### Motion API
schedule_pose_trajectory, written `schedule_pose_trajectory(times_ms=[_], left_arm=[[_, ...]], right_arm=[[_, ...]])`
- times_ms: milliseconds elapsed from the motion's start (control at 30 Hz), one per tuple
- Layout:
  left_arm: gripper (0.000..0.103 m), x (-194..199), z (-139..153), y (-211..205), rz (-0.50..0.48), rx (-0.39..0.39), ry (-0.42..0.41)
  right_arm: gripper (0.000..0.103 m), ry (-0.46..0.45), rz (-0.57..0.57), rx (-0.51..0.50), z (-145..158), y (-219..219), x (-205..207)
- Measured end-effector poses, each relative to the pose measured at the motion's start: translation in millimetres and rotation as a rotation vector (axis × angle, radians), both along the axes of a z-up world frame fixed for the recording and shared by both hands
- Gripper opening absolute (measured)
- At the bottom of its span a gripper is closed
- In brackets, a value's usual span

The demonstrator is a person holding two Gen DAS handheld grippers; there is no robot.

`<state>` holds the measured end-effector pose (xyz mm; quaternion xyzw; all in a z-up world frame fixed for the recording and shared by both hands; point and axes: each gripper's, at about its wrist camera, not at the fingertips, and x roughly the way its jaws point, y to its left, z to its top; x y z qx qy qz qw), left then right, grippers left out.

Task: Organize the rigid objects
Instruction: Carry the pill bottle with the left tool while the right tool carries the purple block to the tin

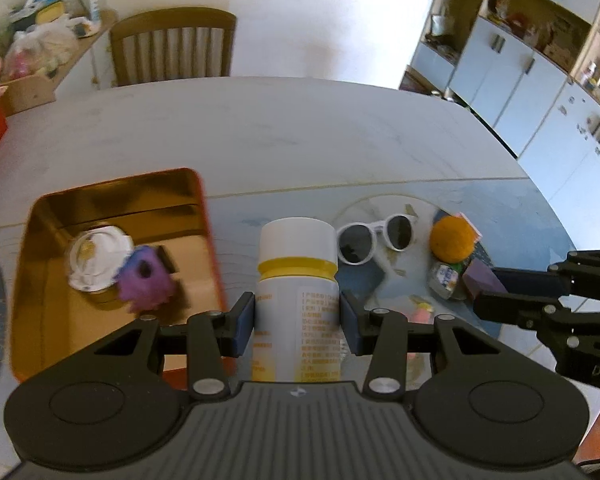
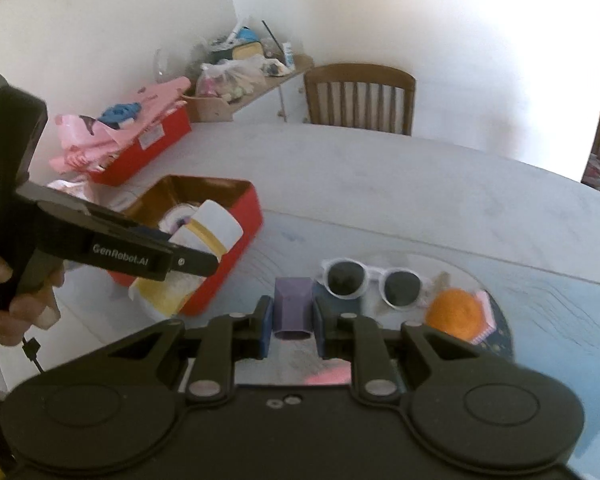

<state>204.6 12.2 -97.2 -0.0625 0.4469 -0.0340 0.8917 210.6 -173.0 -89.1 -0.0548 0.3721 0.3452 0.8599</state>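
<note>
Table, pale and rounded, fills the middle of both views, with a wooden chair at its far edge and a cluttered shelf in the upper left of the left wrist view. Tall cupboards run down the upper right of that view. A red bin of pink packets sits at the table's left in the right wrist view.

Next in size is the red tin, gold inside, at the left of the left wrist view; in it lie a white round lid and a purple knobbly toy, touching each other.

The left gripper pinches a white bottle with a yellow band, its pads pressed on both sides of the body. In the right wrist view this bottle hangs over the near edge of the tin, tilted.

The right gripper is pressed together on a small purple block.

On the table right of centre lie white sunglasses, an orange ball just beside them, and a small crumpled packet near the ball. A hand grips the left tool's handle at the left edge of the right wrist view.
</note>
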Motion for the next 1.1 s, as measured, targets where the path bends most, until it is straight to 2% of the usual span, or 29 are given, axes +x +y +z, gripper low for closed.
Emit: schedule_pose_trajectory(times_ms=[467,767,900,1100], left_arm=[[0.044,-16.9,12.9,82.0,0.127,0.013,-0.016],[0.044,-15.7,-1.7,127.3,0.177,0.051,0.019],[0.044,-9.5,-9.6,144.7,0.19,0.024,0.032],[0.044,7.1,-24.4,155.5,0.194,0.027,0.053]], right_arm=[[0.02,-0.041,0.113,-0.006,12.8,83.1,12.4],[0.02,-0.052,0.129,-0.042,3.1,139.7,31.7],[0.02,-0.041,0.125,-0.066,-5.1,164.4,45.7],[0.02,-0.039,0.133,-0.131,-20.7,201.3,65.3]])
